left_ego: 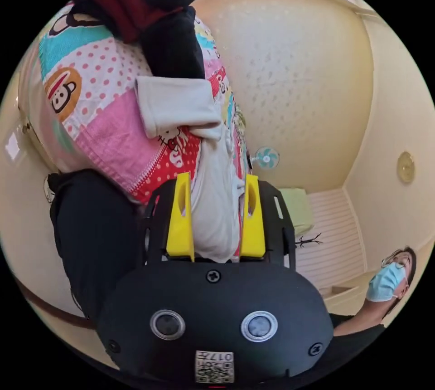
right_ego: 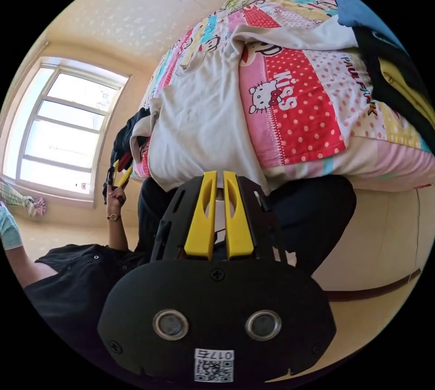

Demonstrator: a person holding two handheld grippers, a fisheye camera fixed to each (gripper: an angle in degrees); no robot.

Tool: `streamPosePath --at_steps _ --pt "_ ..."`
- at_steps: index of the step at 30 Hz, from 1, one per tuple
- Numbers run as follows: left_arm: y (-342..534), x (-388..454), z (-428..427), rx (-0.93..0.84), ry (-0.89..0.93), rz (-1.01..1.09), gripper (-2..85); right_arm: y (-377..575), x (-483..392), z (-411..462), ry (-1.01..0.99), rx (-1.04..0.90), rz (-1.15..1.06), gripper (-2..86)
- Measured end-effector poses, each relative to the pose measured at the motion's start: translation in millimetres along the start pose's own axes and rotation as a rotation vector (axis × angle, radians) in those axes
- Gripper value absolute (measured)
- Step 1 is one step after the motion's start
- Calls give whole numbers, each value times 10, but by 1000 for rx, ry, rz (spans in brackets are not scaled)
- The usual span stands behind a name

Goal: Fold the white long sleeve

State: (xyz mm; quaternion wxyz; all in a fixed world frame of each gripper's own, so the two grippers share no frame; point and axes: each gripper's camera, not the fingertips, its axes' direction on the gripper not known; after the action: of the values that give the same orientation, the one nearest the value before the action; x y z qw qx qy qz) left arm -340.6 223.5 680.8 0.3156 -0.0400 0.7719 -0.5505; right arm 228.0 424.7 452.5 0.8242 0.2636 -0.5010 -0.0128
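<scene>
Spreading step: white cotton long sleeve [right_ego: 199, 122] being laid on patchwork cartoon-print bed [right_ego: 308, 127]. Left tongs [left_ego: 216, 220] half open, cloth between jaws, grip uncertain. Right tongs [right_ego: 216, 213] nearly closed at hem; grip cannot be told. Next: sleeve being folded inward.

Right claw [right_ego: 219, 180] pinched on white long sleeve [right_ego: 199, 122] hem, over patterned bedspread [right_ego: 299, 113].

Cream, lightly speckled walls [left_ego: 290, 72] fill the upper right of the left gripper view, where a small teal fan [left_ego: 266, 158] sits near the middle and a round gold plaque [left_ego: 406, 167] hangs at the right edge. In the right gripper view a large window [right_ego: 63, 127] at the left lets in bright daylight. A bed with a patchwork cartoon cover [right_ego: 308, 113] in pink, red and teal takes the upper right of that view
</scene>
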Motion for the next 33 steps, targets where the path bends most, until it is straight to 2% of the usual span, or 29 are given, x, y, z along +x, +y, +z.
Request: streamPosePath --at_steps 4,6,9,12,13,15,19,21,23,24,26,30,32,33 --pt "-532 -283 411 -9 217 -190 192 -343 -475 324 131 -26 -128 42" --pt "-594 -489 547 58 275 -327 188 -526 -754 485 254 -29 -209 48" --pt "-603 -668 478 292 317 -376 146 -832 -1076 885 454 -132 -314 49" --pt "-527 -676 308 491 311 -360 40 -1036 -1067 1546 618 -331 -399 24" --pt "-515 -599 263 529 367 -314 35 -1066 -977 1807 659 -404 -397 17" --pt "-581 -304 174 523 409 -185 29 -1031 -1000 1860 694 -398 -435 10" --pt "-770 929 -9 545 112 260 25 -933 -941 1857 702 -368 -440 4" --pt "-865 1466 192 503 23 481 27 -857 -888 1801 684 -324 -445 4" --pt "-955 2067 819 326 10 689 30 -790 -817 1727 654 -275 -440 3" --pt "-955 2200 1035 270 10 731 30 -767 -746 1657 614 -246 -419 3" --pt "-826 2618 2045 58 5 872 31 -765 -607 1534 527 -216 -379 3" --pt "-344 2669 3767 -200 -67 938 59 -803 -290 1294 336 -193 -332 2" --pt "16 2334 4767 -379 -180 881 111 -790 -204 1218 296 -178 -334 2" --pt "85 2236 4925 -407 -207 850 116 -771 -165 1173 282 -163 -338 2"
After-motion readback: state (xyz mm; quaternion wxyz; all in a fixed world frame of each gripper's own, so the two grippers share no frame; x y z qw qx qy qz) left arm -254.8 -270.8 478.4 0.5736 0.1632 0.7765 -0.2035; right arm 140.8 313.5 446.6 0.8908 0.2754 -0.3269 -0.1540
